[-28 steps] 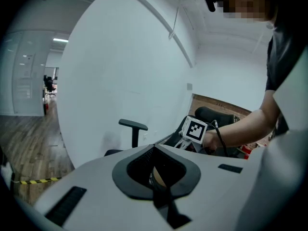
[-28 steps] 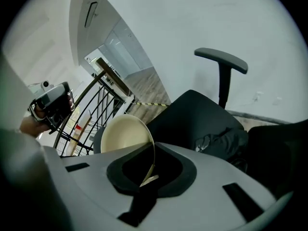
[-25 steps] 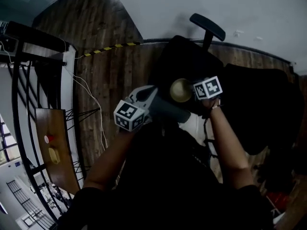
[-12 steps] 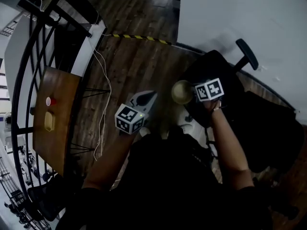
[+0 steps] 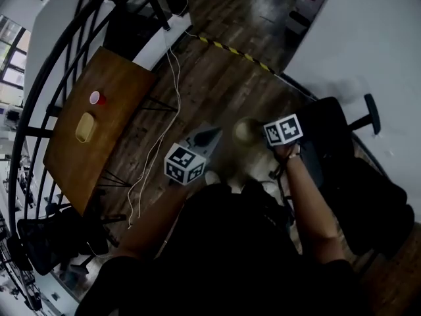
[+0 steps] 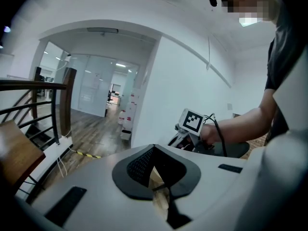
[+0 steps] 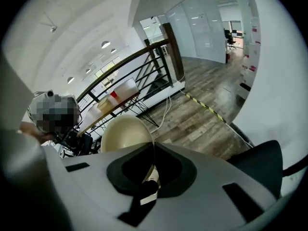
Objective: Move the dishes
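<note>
My right gripper (image 5: 258, 131) is shut on the rim of a cream bowl (image 5: 247, 130), carried in the air above the wooden floor. In the right gripper view the bowl (image 7: 126, 133) stands on edge, its rim pinched between the jaws of the right gripper (image 7: 152, 153). The left gripper (image 5: 211, 135) hovers just left of the bowl; its jaws (image 6: 154, 152) are shut with nothing in them. A brown table (image 5: 108, 94) at the left carries a red cup (image 5: 96, 98) and a yellow dish (image 5: 85, 127).
A black curved railing (image 5: 39, 78) runs past the table. White cables (image 5: 161, 150) trail over the floor, and yellow-black tape (image 5: 245, 55) marks it. A black office chair (image 5: 339, 127) stands at the right beside a white wall (image 5: 368, 38).
The view has swung left: the table with the cup and yellow dish now lies nearer and larger, and the chair has slid right. Both grippers hold their pose, the bowl still gripped.
</note>
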### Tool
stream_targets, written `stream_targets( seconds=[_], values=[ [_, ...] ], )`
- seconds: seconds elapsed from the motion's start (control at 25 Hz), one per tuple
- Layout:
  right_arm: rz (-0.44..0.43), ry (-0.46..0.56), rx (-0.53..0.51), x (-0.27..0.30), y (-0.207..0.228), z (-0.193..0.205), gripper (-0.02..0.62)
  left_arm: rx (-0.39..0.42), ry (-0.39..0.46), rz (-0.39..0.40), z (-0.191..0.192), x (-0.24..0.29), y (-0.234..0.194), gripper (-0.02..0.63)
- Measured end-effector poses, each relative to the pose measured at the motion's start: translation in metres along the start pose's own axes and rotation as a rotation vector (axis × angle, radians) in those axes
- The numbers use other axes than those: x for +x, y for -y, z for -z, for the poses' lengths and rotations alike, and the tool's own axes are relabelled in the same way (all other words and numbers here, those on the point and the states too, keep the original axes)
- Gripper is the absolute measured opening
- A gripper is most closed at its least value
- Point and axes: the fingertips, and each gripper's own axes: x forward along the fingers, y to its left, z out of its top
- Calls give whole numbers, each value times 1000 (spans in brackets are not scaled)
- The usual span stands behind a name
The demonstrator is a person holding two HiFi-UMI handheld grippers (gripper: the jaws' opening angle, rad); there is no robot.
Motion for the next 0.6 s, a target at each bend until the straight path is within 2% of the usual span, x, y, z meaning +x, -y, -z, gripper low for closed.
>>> stream_targets(
  seconds=[0.12, 0.28, 0.6],
  values=[
    [-44, -23, -76, 28, -50, -32, 18, -22, 29, -69, 2, -43, -28, -9],
    [-110, -71, -195, 63, -116, -68, 18, -75, 85, -201, 4, -109, -66, -9],
    [-245, -190, -421, 140, -224, -103, 18, -206, 157, -474, 40, -218, -124, -9]
  ],
)
